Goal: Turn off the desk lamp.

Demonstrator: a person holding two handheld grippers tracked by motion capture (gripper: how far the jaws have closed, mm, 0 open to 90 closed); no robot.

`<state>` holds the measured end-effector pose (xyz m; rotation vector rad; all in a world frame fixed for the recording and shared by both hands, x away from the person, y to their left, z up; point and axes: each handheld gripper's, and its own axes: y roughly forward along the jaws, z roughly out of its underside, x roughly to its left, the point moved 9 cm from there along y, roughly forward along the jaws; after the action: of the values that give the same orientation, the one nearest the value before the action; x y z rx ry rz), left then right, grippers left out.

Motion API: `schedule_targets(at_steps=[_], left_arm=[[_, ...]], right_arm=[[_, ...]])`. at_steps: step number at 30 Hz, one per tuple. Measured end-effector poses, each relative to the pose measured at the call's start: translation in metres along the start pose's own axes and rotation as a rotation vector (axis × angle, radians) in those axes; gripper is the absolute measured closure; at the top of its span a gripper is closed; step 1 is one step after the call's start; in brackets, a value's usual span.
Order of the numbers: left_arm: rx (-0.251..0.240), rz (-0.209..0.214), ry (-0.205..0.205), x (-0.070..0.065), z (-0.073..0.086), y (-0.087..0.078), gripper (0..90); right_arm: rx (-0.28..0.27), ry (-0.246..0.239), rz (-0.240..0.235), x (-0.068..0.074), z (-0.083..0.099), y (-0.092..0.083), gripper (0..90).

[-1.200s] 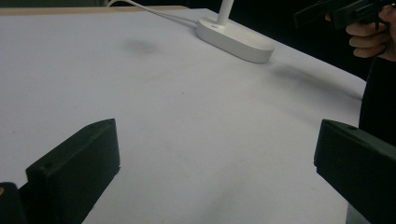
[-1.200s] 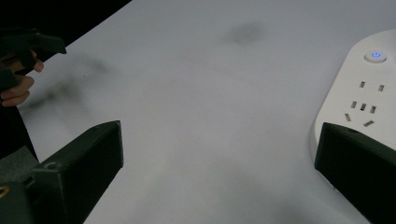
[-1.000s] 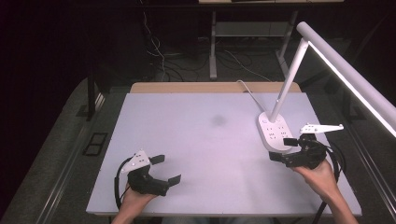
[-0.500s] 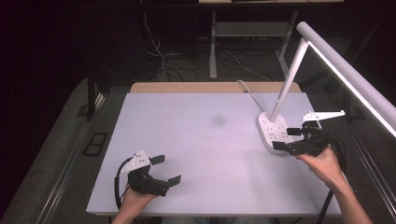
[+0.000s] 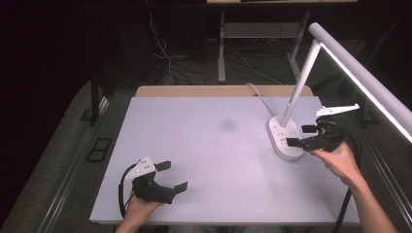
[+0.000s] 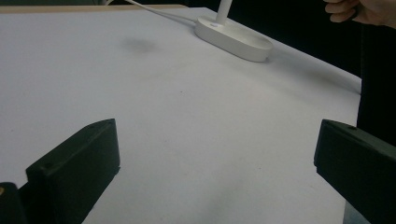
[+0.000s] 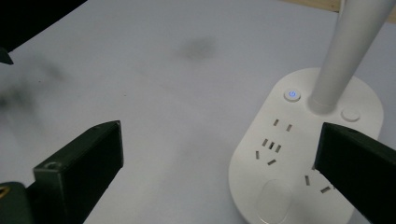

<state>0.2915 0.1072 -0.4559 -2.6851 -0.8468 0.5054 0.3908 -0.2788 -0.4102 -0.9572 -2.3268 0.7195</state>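
Your right claw [image 5: 302,135] has moved up from the worktop's [image 5: 204,145] right edge toward the lamp [image 5: 285,137] and now hovers over the base near that edge, jaws spread wide on either side of its sockets. Your left claw [image 5: 172,176] rests near the front left corner, released too, jaws wide apart over bare worktop.

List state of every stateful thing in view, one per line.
White desk lamp: upright, light bar lit.
Round power button on the lamp's white oval base: glowing blue.
Sockets on the base: nothing plugged in.
Left gripper: open, holding nothing.
Right gripper: open, over the base.
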Motion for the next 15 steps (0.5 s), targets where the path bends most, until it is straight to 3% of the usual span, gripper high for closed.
schedule_targets(at_steps=[4,6,8,10,15], left_arm=[[0.001,0.002,-0.001,0.000,0.000,0.000,0.0],[0.002,0.003,-0.002,0.001,0.000,0.001,0.0],[0.002,0.002,-0.001,0.001,0.000,0.001,0.0],[0.002,0.000,0.001,0.001,0.000,0.000,0.0],[-0.002,-0.001,-0.006,0.002,0.000,0.000,0.0]], right_arm=[[0.009,0.018,0.016,-0.010,-0.002,0.002,1.2],[0.015,0.020,0.019,-0.015,-0.002,0.003,7.2],[0.008,0.020,0.023,-0.019,-0.003,0.004,7.2],[0.010,0.030,0.039,-0.028,-0.004,0.004,15.1],[0.007,0.032,0.048,-0.037,-0.006,0.003,19.9]])
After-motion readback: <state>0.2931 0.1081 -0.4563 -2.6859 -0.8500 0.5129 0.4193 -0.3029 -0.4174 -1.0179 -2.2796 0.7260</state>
